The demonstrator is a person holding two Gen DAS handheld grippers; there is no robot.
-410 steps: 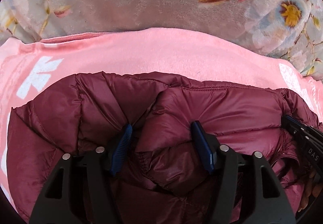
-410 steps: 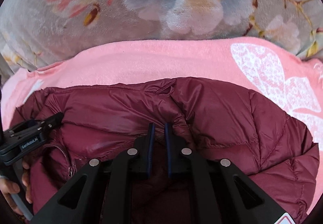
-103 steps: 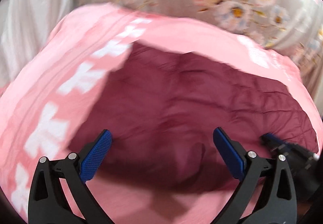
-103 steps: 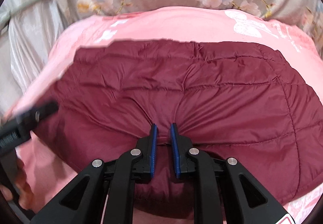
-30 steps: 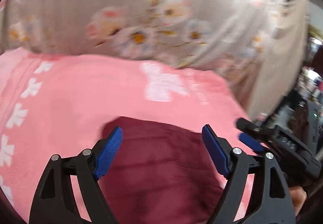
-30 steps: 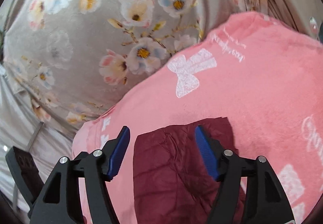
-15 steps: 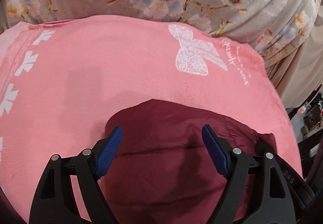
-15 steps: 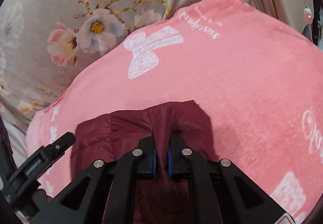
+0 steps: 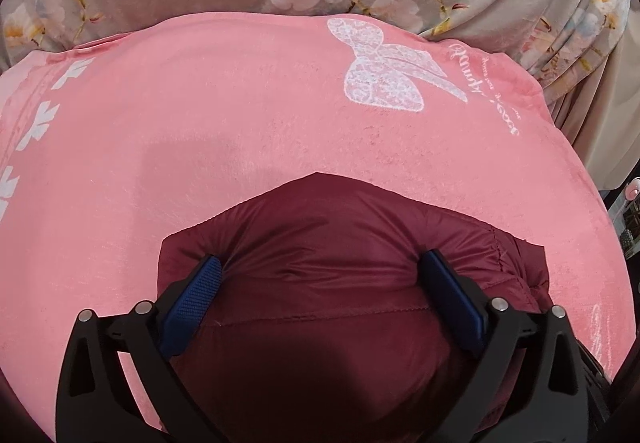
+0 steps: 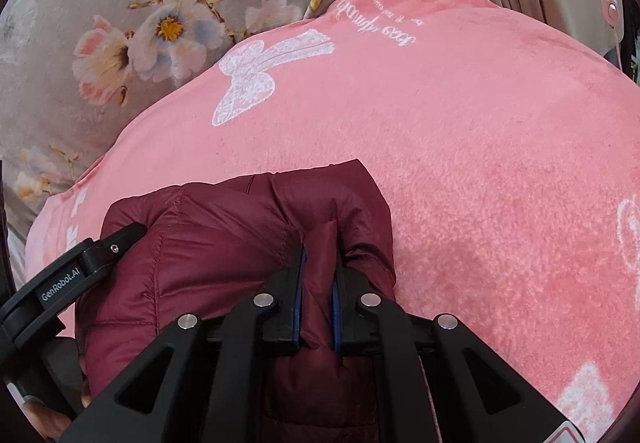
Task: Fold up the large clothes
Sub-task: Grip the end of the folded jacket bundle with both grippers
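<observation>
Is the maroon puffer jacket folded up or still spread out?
Folded: the maroon puffer jacket sits as a compact bundle on the pink blanket.

Both wrist cameras look steeply down, close — sharing the maroon jacket (image 9: 328,243) on the pink blanket (image 9: 200,103).

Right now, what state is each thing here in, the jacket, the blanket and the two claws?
Jacket: folded into a compact bundle, lying on the blanket.
Blanket: spread flat under the jacket.
Left gripper: jaws just opened wide, straddling the bundle.
Right gripper: shut on a pinch of jacket fabric.
</observation>
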